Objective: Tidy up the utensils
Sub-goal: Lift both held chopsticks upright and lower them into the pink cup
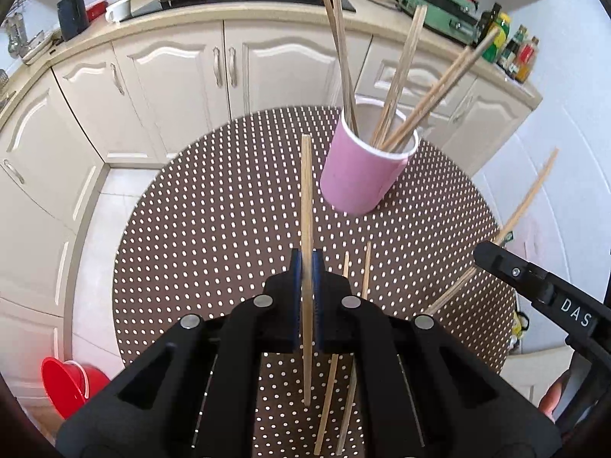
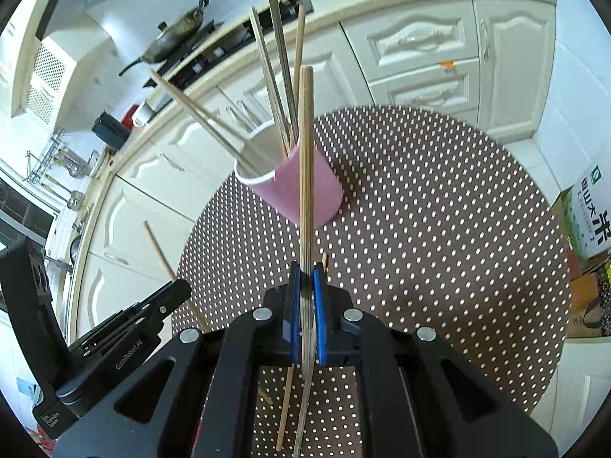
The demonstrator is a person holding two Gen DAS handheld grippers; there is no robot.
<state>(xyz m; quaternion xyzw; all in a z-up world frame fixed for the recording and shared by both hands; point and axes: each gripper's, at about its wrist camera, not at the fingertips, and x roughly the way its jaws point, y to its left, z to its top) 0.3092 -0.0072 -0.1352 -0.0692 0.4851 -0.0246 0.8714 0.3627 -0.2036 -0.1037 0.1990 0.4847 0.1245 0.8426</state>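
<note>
A pink paper cup (image 1: 359,171) stands on the round brown dotted table (image 1: 214,229) and holds several wooden chopsticks (image 1: 397,76). My left gripper (image 1: 306,267) is shut on one chopstick (image 1: 306,191), held upright short of the cup. Two loose chopsticks (image 1: 343,343) lie on the table under it. My right gripper (image 2: 306,278) is shut on another chopstick (image 2: 306,152), upright in front of the cup (image 2: 305,191). The right gripper also shows at the right of the left wrist view (image 1: 485,253), the left gripper at the left of the right wrist view (image 2: 179,290).
Cream kitchen cabinets (image 1: 236,68) curve behind the table, with a stove and bottles (image 1: 511,45) on the counter. A red bucket (image 1: 68,385) sits on the floor at left. A green-and-white box (image 2: 588,213) stands right of the table.
</note>
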